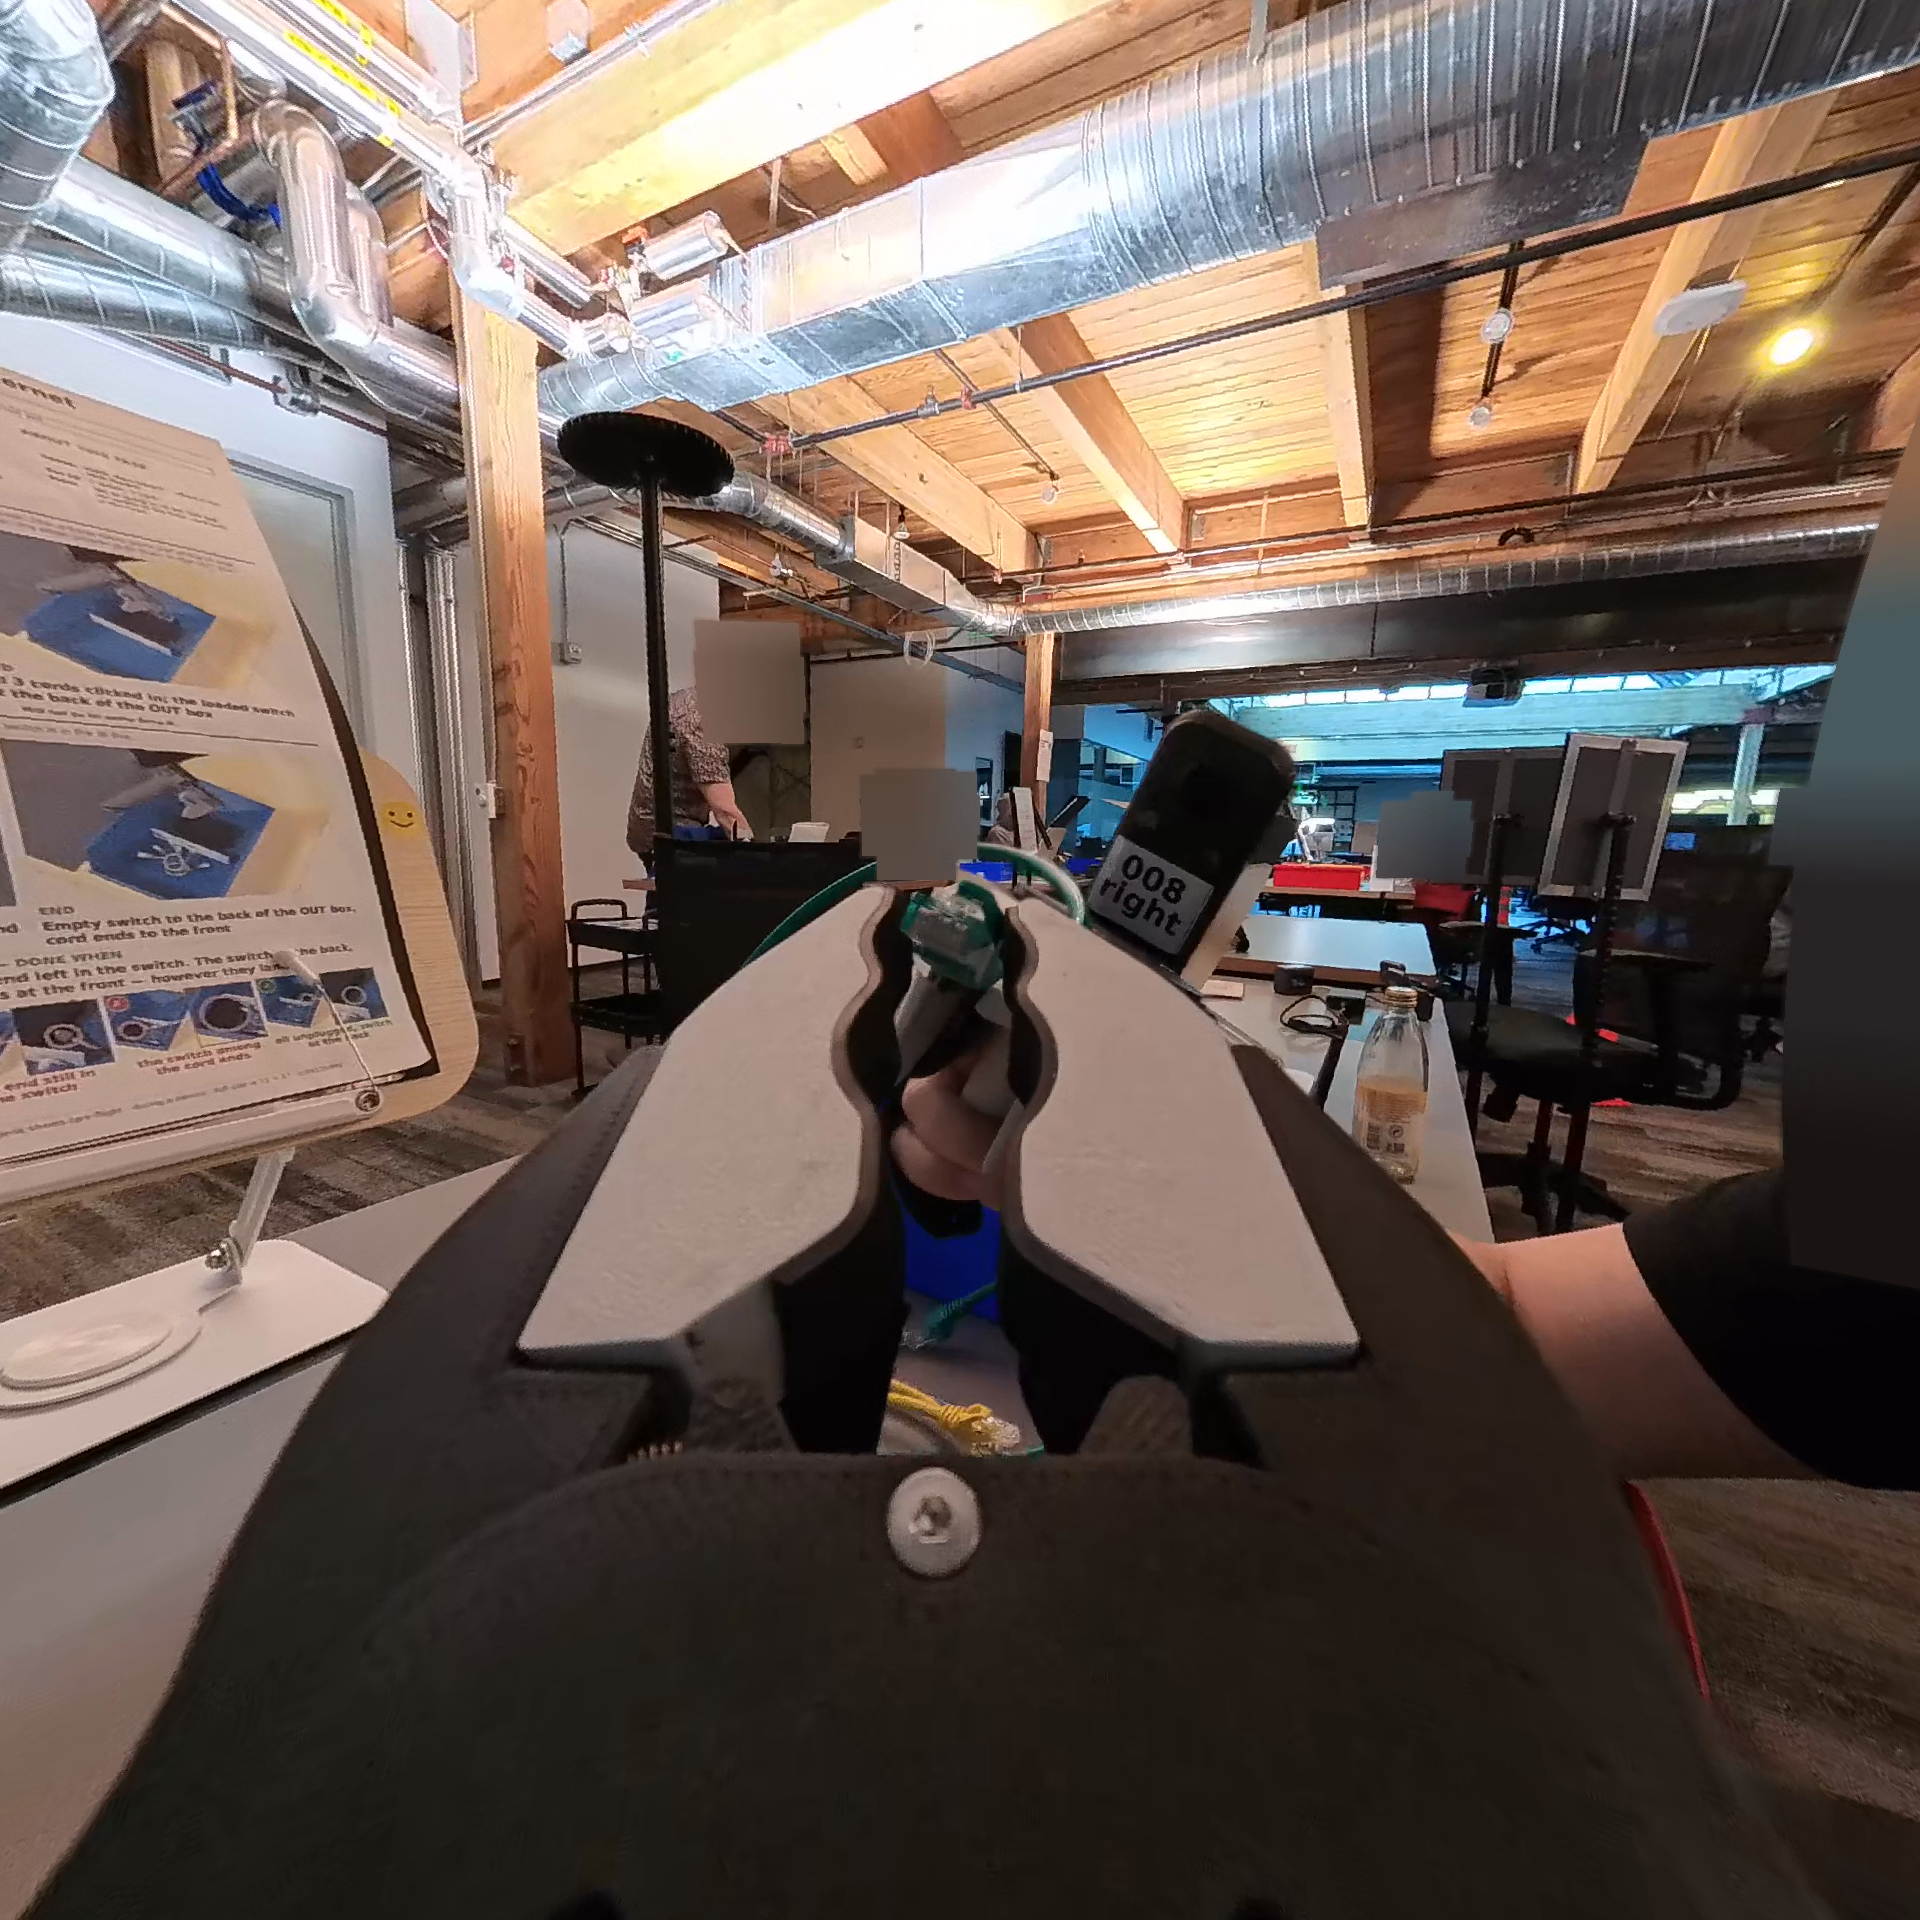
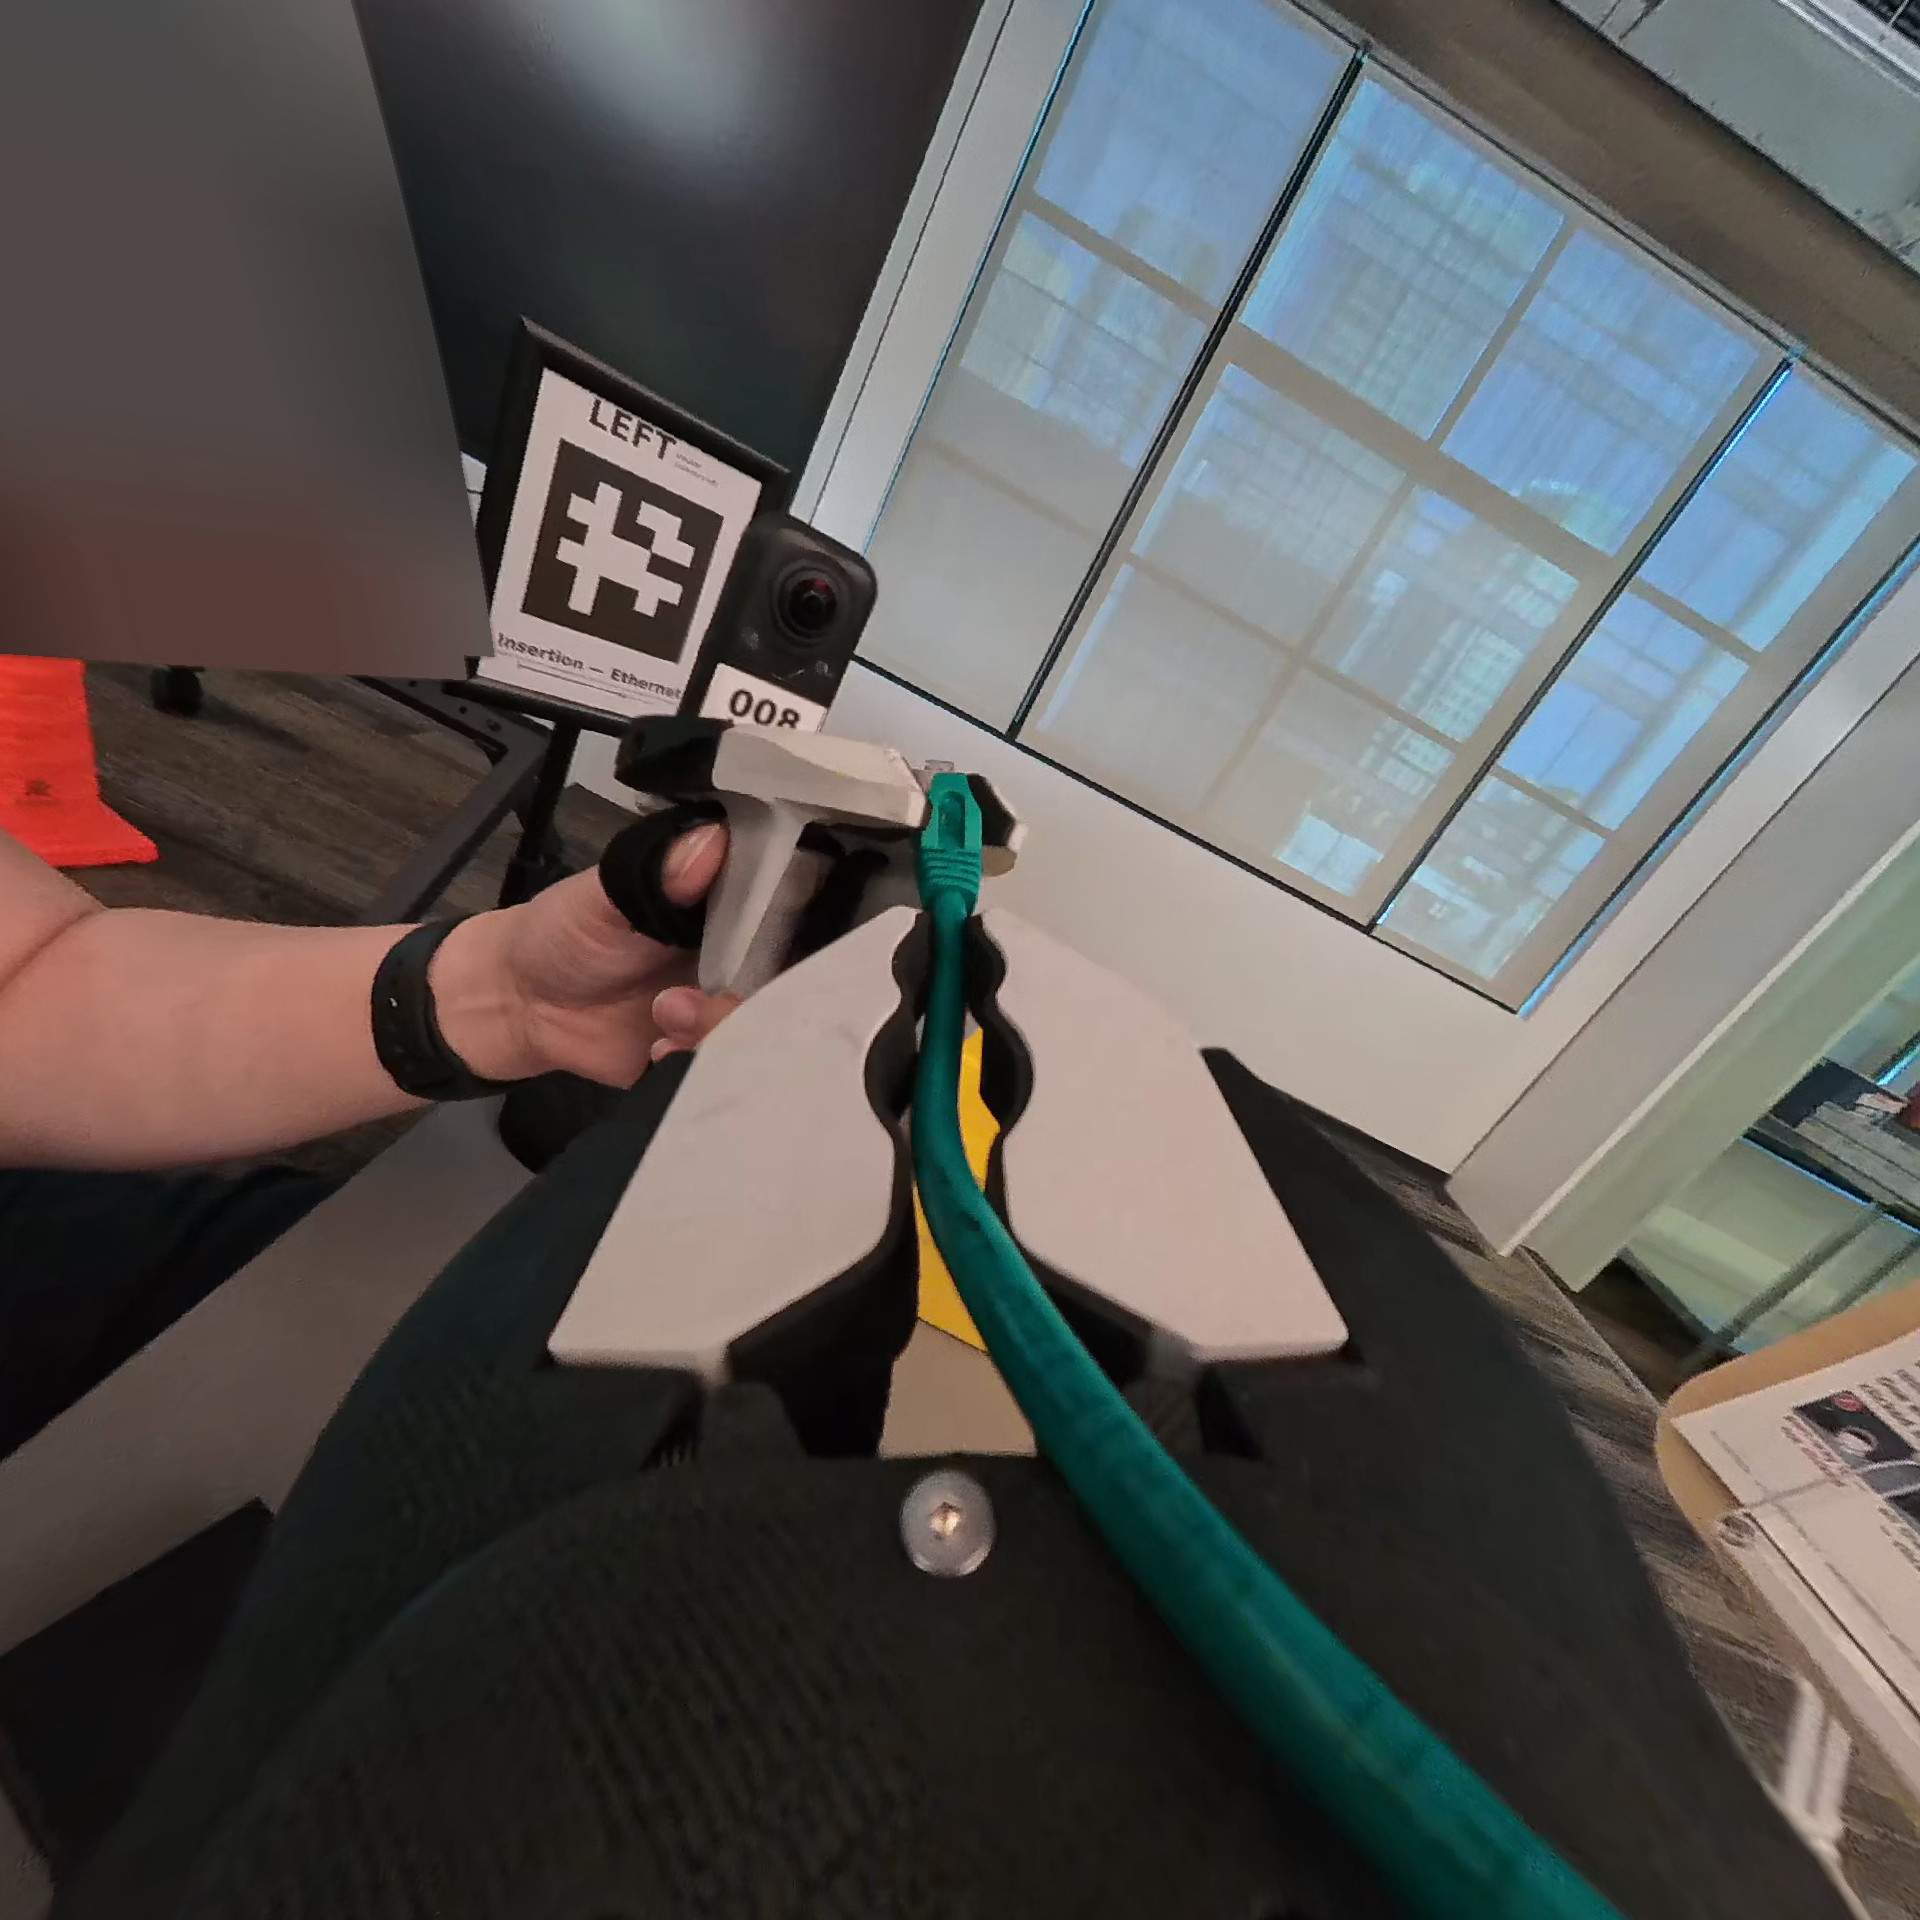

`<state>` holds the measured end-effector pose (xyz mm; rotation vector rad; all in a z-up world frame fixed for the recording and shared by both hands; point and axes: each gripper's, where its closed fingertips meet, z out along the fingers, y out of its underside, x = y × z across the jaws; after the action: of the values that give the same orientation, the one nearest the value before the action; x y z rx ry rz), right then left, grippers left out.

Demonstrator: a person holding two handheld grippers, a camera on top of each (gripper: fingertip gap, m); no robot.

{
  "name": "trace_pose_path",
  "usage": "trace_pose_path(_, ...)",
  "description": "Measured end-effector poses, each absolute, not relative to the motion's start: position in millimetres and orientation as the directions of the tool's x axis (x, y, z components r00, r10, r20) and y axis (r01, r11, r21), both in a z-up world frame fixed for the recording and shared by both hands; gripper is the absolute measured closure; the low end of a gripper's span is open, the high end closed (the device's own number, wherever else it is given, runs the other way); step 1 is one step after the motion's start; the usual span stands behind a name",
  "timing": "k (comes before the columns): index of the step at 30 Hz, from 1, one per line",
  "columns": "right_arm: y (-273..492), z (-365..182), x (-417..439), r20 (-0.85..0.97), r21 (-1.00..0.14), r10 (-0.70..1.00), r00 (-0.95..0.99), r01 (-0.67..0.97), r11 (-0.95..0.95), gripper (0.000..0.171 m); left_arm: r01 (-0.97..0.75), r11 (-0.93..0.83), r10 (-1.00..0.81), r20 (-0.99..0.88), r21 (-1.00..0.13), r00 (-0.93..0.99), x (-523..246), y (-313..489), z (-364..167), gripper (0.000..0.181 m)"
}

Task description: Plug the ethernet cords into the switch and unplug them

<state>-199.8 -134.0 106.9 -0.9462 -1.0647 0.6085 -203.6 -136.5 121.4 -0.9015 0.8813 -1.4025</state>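
Both grippers hold one green ethernet cord up in the air. In the left wrist view my left gripper (image 1: 951, 920) is shut on the cord's clear and green plug (image 1: 948, 935) at its fingertips. In the right wrist view my right gripper (image 2: 943, 935) is shut on the green cable (image 2: 940, 1091) just behind the plug (image 2: 951, 831), and the cable runs back over the gripper body to the lower right. The left gripper (image 2: 961, 816) shows side-on there, pinching the plug's tip. The right gripper's camera (image 1: 1195, 821) shows behind the plug. The switch is not in view.
A yellow cord plug (image 1: 961, 1423) and a blue bin (image 1: 940, 1257) lie below the left gripper. An instruction sheet on a stand (image 1: 156, 779) stands at the left and a bottle (image 1: 1390, 1081) on the desk at the right. A marker sign (image 2: 623, 551) stands behind the left gripper. Left and right tips are no more than a few centimetres apart.
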Motion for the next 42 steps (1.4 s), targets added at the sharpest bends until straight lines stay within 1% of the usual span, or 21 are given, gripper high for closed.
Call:
trace_pose_path(4, -135, 108, -202, 0.423, -0.885, 0.822, 0.381, -0.022, 0.466, 0.165, 0.430, -0.029, -1.000, 0.024, -0.902, -0.015, -206, -137, 122, 0.166)
trace_pose_path(15, -147, 118, -202, 0.276, -0.923, 0.923, 0.267, -0.194, 0.332, 0.165, 0.457, -0.027, -0.998, -0.002, -0.889, -0.063, -207, -147, 126, 0.168)
trace_pose_path(20, -145, 114, -204, 0.333, -0.917, 0.895, 0.298, -0.117, 0.381, 0.164, 0.459, -0.036, -0.998, 0.006, -0.888, -0.065, -208, -145, 123, 0.168)
trace_pose_path(23, -144, 113, -204, 0.308, -0.930, 0.909, 0.279, -0.115, 0.350, 0.164, 0.462, -0.019, -0.999, -0.006, -0.887, -0.052, -208, -145, 123, 0.169)
trace_pose_path(27, -146, 113, -203, 0.325, -0.924, 0.906, 0.271, -0.111, 0.365, 0.164, 0.457, -0.007, -0.999, -0.018, -0.890, -0.050, -206, -147, 123, 0.169)
trace_pose_path(35, -151, 112, -202, 0.428, -0.890, 0.857, 0.287, -0.033, 0.456, 0.164, 0.460, -0.004, -0.998, -0.029, -0.888, -0.064, -205, -151, 122, 0.170)
trace_pose_path(38, -148, 111, -202, 0.492, -0.861, 0.809, 0.321, 0.041, 0.507, 0.164, 0.432, -0.008, -1.000, -0.003, -0.902, -0.026, -206, -145, 119, 0.166)
trace_pose_path(39, -147, 110, -200, 0.517, -0.848, 0.789, 0.332, 0.078, 0.524, 0.164, 0.401, -0.010, -1.000, 0.015, -0.916, 0.010, -208, -140, 114, 0.158)
trace_pose_path(40, -146, 112, -196, 0.535, -0.838, 0.770, 0.348, 0.101, 0.536, 0.164, 0.356, -0.017, -0.998, 0.036, -0.934, 0.049, -211, -135, 106, 0.146)
trace_pose_path(42, -143, 120, -183, 0.557, -0.823, 0.734, 0.388, 0.137, 0.552, 0.164, 0.197, -0.021, -0.988, 0.050, -0.980, 0.145, -219, -132, 74, 0.136)
